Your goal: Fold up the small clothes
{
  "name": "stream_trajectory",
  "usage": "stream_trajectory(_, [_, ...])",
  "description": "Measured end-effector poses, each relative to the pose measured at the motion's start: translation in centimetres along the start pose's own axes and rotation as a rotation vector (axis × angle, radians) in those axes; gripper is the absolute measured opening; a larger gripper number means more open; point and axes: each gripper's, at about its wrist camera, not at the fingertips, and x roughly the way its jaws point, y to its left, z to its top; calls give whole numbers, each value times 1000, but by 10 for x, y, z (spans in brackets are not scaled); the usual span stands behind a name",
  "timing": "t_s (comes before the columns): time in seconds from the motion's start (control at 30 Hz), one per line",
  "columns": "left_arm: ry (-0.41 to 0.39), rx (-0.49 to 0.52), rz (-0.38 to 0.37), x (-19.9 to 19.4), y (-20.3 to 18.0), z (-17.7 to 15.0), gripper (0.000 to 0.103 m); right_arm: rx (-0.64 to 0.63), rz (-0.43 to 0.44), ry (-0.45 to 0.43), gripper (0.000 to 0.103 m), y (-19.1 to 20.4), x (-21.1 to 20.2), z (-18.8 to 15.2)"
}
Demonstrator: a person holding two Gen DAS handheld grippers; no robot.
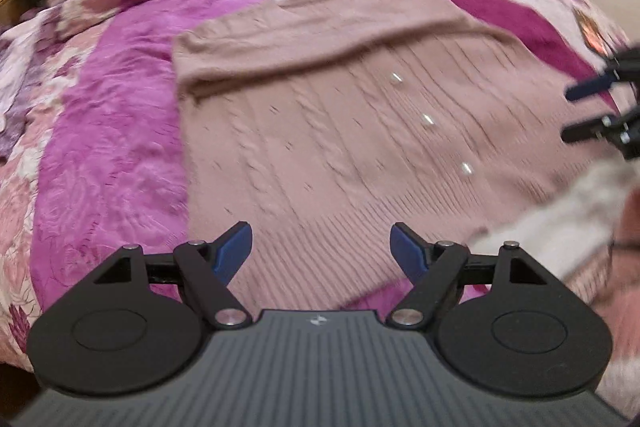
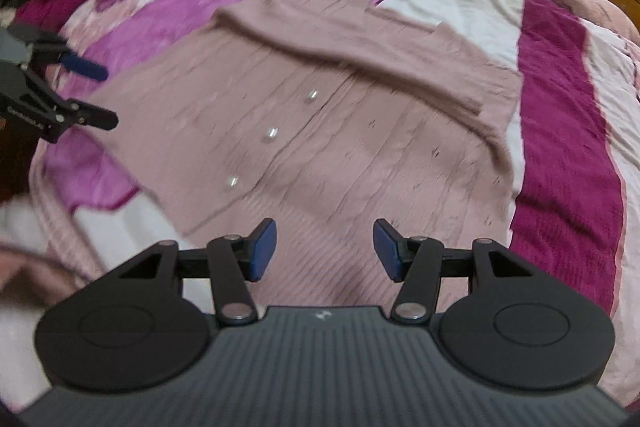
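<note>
Logo-marked left gripper (image 1: 321, 254) above cardigan (image 1: 340, 147)

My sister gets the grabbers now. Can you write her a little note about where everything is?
Left gripper: open, holding nothing, above the cardigan's ribbed hem.
Right gripper: open, holding nothing, also above the hem.
The pink knit cardigan lies flat on the patchwork quilt, its three shiny buttons facing up.
Done: a sleeve is folded across the chest near the top.
Left: fold the body up from the hem. The pictures are blurry, so check the sides first.
</note>
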Motion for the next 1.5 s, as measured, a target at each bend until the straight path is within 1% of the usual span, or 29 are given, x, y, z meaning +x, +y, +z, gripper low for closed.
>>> stream_trajectory(0.2, [58, 105, -44, 1, -5, -13, 82, -77, 12, 83, 56, 10, -1, -10])
stream_trajectory(0.23, [73, 129, -33, 4, -6, -15, 82, -97, 12, 101, 56, 13, 1, -13])
stream_trajectory(0.33, [101, 195, 35, 17, -11, -22, 83, -145, 17, 140, 57, 19, 8, -17])
stream_trajectory(0.37, [98, 200, 43, 20, -11, -23, 85, -163, 19, 148, 61, 21, 9, -18])
stream_trajectory(0.43, [88, 199, 58, 23, -12, -22, 87, -198, 24, 148, 64, 24, 8, -18])
stream_trajectory(0.5, [71, 201, 64, 25, -11, -19, 88, -223, 12, 143, 65, 25, 9, -17])
stream_trajectory(0.6, [51, 178, 61, 27, -7, -14, 88, -221, -41, 140, 65, 22, 13, -15])
stream_trajectory(0.67, [38, 160, 73, 28, -4, -10, 88, -218, -77, 144, 65, 19, 17, -14])
stream_trajectory(0.77, [30, 165, 109, 31, -2, -6, 88, -229, -74, 154, 65, 19, 20, -14])
stream_trajectory(0.87, [50, 197, 169, 37, -1, -7, 88, -285, -62, 177, 65, 21, 15, -16])
stream_trajectory(0.93, [44, 207, 166, 37, 0, -9, 88, -331, -43, 196, 65, 22, 9, -18])
stream_trajectory(1.03, [36, 213, 160, 40, 2, -10, 88, -351, -33, 210, 65, 20, 10, -18])
stream_trajectory(1.1, [32, 204, 159, 45, 3, -10, 88, -347, -55, 201, 69, 20, 18, -17])
stream_trajectory(1.13, [30, 198, 158, 47, 3, -10, 88, -344, -84, 186, 74, 21, 22, -17])
stream_trajectory(1.17, [28, 191, 157, 50, 4, -10, 88, -342, -100, 179, 76, 22, 26, -17])
stream_trajectory(1.23, [23, 188, 159, 53, 3, -12, 88, -335, -122, 163, 76, 22, 33, -16])
stream_trajectory(1.4, [-12, 229, 177, 52, -1, -20, 88, -317, -194, 93, 76, 20, 37, -13])
stream_trajectory(1.5, [-25, 243, 202, 54, -5, -19, 88, -284, -196, 72, 75, 18, 38, -14])
